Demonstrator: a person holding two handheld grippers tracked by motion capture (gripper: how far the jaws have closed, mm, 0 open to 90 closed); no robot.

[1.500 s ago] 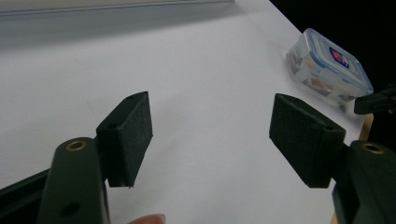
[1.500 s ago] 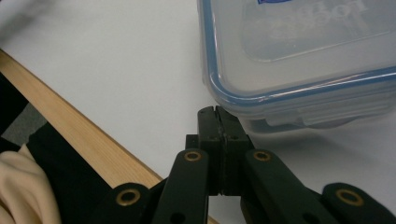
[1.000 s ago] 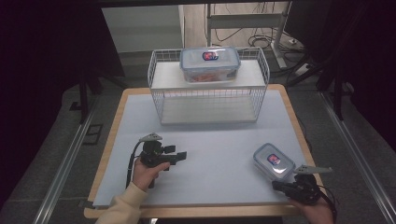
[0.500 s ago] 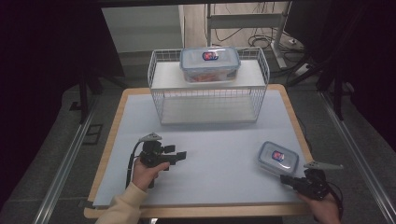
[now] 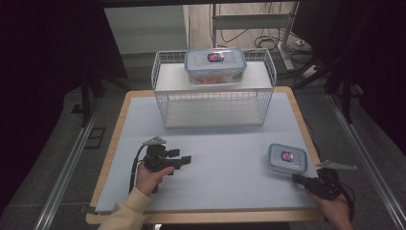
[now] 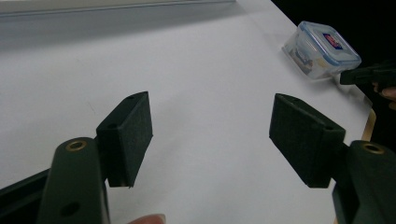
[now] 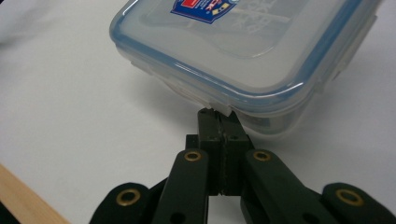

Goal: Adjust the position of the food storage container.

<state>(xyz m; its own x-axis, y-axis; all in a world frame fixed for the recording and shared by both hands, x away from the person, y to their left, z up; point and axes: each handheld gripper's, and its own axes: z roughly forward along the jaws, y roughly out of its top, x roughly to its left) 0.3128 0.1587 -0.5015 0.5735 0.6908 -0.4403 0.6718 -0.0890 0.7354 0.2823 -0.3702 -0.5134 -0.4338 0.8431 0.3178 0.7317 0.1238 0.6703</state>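
A small clear container with a blue-rimmed lid (image 5: pixel 286 158) (image 7: pixel 243 51) (image 6: pixel 321 49) lies on the white table top (image 5: pixel 225 153) near the right edge. My right gripper (image 5: pixel 296 178) (image 7: pixel 217 114) is at its near corner. The jaws are pressed together and pinch the lid's white latch tab (image 7: pixel 218 110). My left gripper (image 5: pixel 186 159) (image 6: pixel 210 135) is held low over the table at the front left, pointing right. It is open, with bare table between its pads. A larger container of the same kind (image 5: pixel 215 65) sits on top of the wire rack (image 5: pixel 214 98).
The white wire rack stands at the back middle of the table, with a shelf beneath its top. The table's wooden border (image 5: pixel 306 129) runs close to the small container on the right. Cables and dark stands (image 5: pixel 287 43) lie on the floor beyond.
My right gripper has drawn back toward the right front corner, and the small container has shifted slightly right with it. The left gripper has stayed put.
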